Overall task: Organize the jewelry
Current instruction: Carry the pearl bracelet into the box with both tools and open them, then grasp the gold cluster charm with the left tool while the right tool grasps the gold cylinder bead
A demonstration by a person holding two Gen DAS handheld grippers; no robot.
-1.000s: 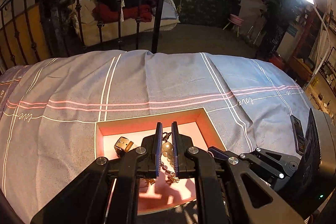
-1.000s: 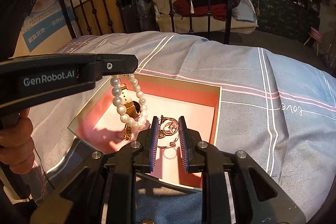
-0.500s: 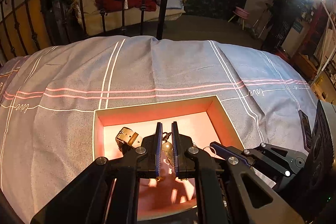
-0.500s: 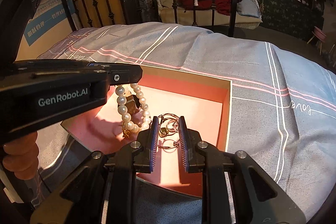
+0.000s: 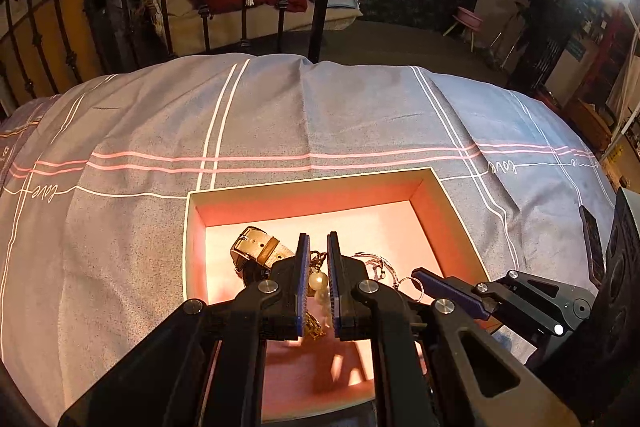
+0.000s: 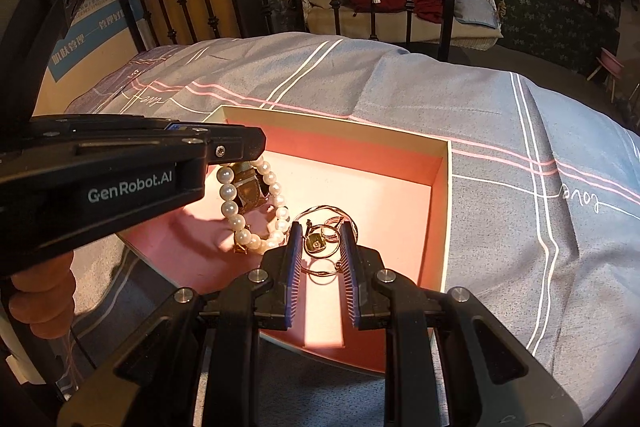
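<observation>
Grey striped bedspread: your left claw, gripping the white pearl bracelet, has lowered it into the pink-lined box at lower centre; right claw is parted.

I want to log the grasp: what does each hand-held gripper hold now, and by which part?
The left hand-held gripper is shut on the pearl bracelet, pinching the top of its hanging loop. The right hand-held gripper is open around the gold rings, gripping nothing.
</observation>
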